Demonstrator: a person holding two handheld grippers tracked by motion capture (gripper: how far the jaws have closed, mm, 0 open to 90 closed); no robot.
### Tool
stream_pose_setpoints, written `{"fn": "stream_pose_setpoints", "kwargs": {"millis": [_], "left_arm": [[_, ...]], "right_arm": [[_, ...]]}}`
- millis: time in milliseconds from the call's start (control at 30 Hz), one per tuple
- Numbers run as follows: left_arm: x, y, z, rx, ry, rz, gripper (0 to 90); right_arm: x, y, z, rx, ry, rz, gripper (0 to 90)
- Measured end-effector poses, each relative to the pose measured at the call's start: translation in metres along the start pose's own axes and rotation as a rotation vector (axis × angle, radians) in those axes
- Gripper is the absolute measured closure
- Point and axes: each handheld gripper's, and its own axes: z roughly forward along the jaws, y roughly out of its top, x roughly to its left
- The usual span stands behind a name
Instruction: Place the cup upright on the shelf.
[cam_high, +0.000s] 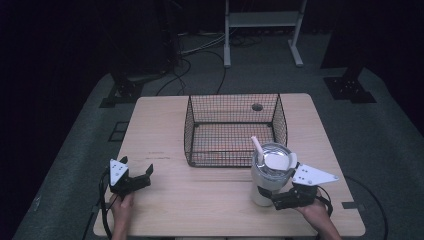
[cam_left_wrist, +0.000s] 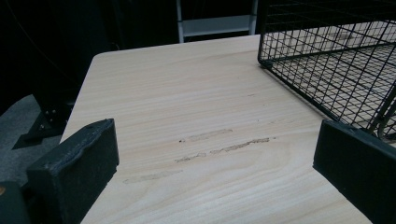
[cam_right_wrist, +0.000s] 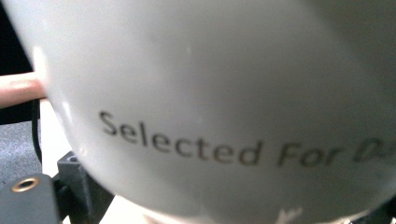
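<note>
My right tool (cam_high: 280, 199) is clamped low on the cup (cam_high: 267, 180), which stands on the tabletop (cam_high: 200, 195) just before the basket (cam_high: 232, 127) — grasp made. Next, I'd judge: lift it over the near wall. My left tool (cam_high: 135, 175) rests apart.

We are looking down and forward from above the near edge of the table (cam_high: 165, 200), taking in the whole top, the wire basket (cam_high: 235, 131) at its far middle and the dark floor beyond. The left gripper view is sitting low over the near left of the table (cam_left_wrist: 196, 116), facing far and rightward, so we are sharing the basket's (cam_left_wrist: 336, 60) left corner and the scuffed wood with the high view. The right gripper view is pressing almost against the white cup (cam_right_wrist: 224, 93), the same cup (cam_high: 267, 175) we are seeing at the near right.
</note>
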Motion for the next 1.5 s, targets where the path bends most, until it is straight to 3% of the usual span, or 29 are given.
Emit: {"fn": "stream_pose_setpoints", "kwargs": {"millis": [467,867,1500], "left_arm": [[0.000,0.000,0.000,0.000,0.000,0.000,0.0],[0.000,0.000,0.000,0.002,-0.001,-0.001,0.0],[0.002,0.000,0.000,-0.008,-0.002,-0.012,0.0]], "right_arm": [[-0.007,0.040,0.001,-0.019,0.055,0.023,8.3],[-0.012,0.084,0.007,-0.049,0.077,-0.013,8.3],[-0.042,0.145,0.044,-0.066,0.076,-0.033,8.3]]}}
